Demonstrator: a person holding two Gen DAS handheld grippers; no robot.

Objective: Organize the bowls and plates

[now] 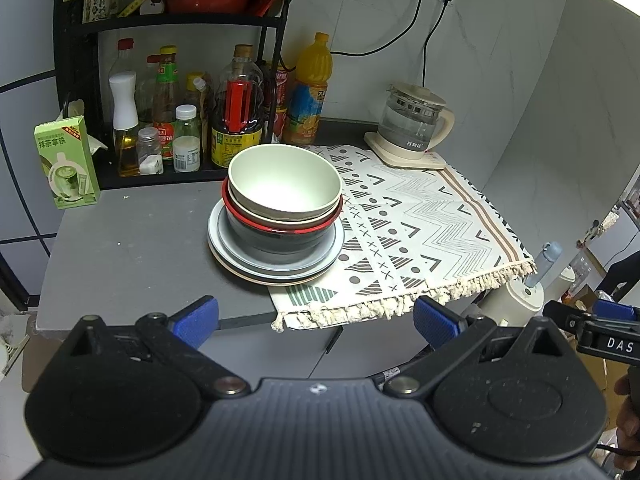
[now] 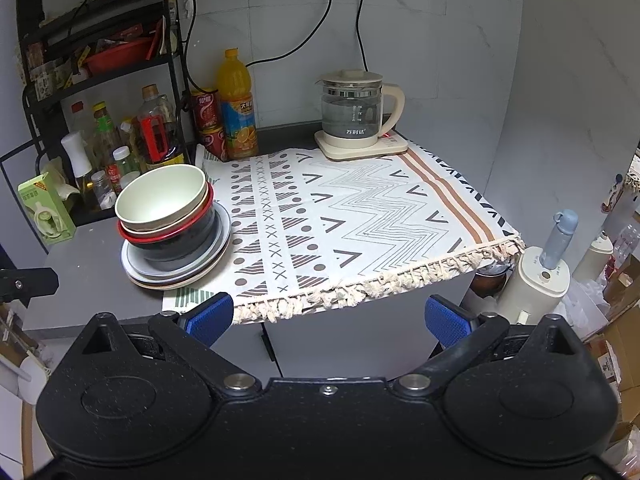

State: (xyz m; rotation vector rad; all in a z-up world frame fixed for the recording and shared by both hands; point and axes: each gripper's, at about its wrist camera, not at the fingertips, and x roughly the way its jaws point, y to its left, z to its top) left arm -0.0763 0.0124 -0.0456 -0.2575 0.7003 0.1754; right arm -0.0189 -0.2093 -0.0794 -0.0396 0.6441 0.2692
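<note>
Bowls (image 1: 284,188) sit nested on stacked plates (image 1: 276,258) to save table (image 1: 128,248) room, while both grippers, left (image 1: 316,320) and right (image 2: 330,316), hover back, jaws released and empty.

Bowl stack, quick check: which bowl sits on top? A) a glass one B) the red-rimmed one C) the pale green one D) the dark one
C: the pale green bowl is uppermost, nested above the red-rimmed bowl and the dark bowl, all on the plates.
</note>
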